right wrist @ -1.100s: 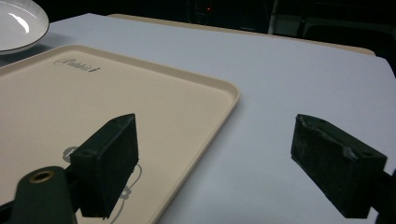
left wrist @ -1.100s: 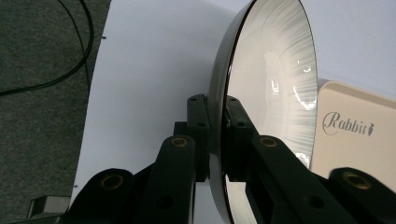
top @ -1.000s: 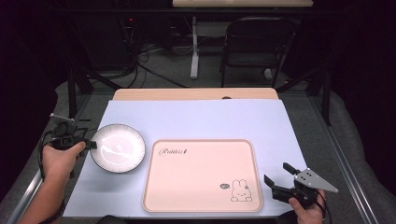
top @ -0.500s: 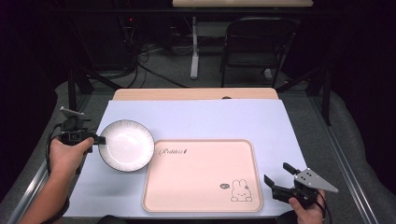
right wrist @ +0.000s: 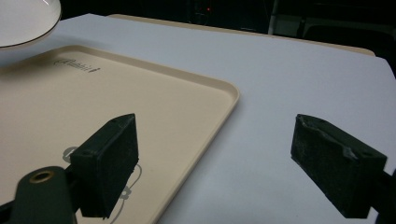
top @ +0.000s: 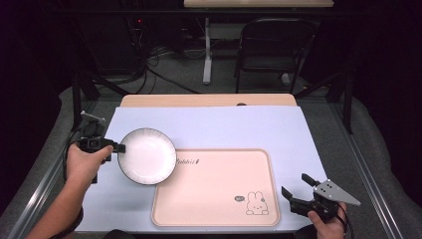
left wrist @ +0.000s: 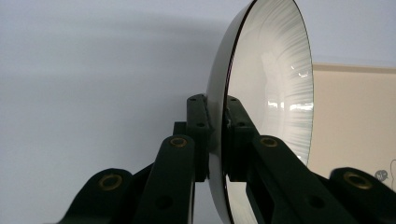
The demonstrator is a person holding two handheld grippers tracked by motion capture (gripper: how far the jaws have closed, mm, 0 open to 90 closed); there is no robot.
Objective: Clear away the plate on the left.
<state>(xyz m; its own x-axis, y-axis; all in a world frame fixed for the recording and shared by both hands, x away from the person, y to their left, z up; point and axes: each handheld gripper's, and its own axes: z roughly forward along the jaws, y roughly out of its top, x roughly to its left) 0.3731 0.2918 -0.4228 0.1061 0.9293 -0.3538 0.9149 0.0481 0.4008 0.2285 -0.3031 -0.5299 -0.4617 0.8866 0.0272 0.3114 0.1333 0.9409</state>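
A white plate with a dark rim (top: pixel 147 155) hangs above the table, its right edge over the left corner of the beige tray (top: pixel 219 169). My left gripper (top: pixel 118 148) is shut on the plate's left rim. In the left gripper view the plate (left wrist: pixel 275 93) stands edge-on, pinched between the two black pads (left wrist: pixel 198 130). My right gripper (top: pixel 294 188) rests open at the table's front right corner, beside the tray. In the right gripper view its pads (right wrist: pixel 109 163) stand wide apart over the tray's edge (right wrist: pixel 229 100), with nothing between them, and the plate (right wrist: pixel 23 21) shows at top left.
A pale blue mat (top: pixel 249 129) covers the wooden table. The tray carries a rabbit drawing (top: pixel 256 204) near its front right corner. A black chair (top: pixel 273 50) and cables stand on the floor beyond the table.
My left hand has carried the plate to the right and slightly up, from the mat's left side to over the tray's left corner. The right gripper has stayed still.
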